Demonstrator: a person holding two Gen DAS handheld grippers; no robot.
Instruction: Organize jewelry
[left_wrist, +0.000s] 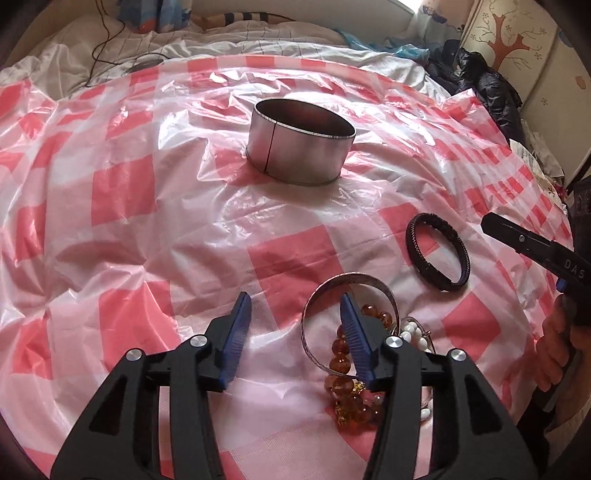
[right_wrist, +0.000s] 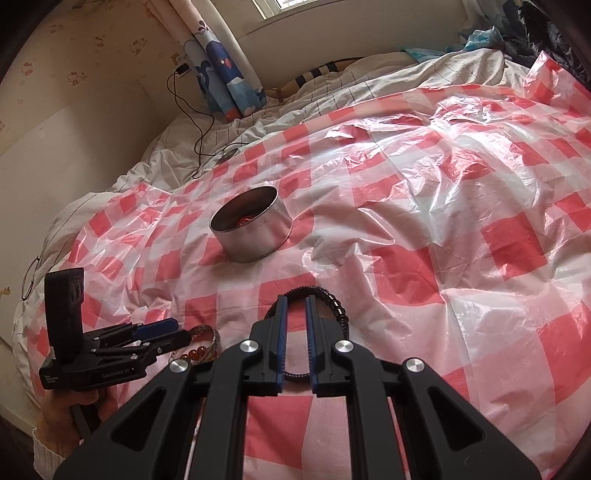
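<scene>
Your right gripper (right_wrist: 295, 306), low centre of its frame, is narrowed but not pinching above the black bracelet (right_wrist: 325, 295); your left gripper (left_wrist: 295, 314) gapes beside the bangle (left_wrist: 347, 284). Closing crookedly could snag the plastic sheet (right_wrist: 443, 221), dragging the tin (right_wrist: 251, 232).

Open red-and-white checked plastic sheet (left_wrist: 147, 206) surrounds the round silver metal tin (left_wrist: 301, 142). Nearer, a black braided bracelet (left_wrist: 437, 253) and heaped amber bead strands (left_wrist: 341, 365) crowd the right side.
</scene>
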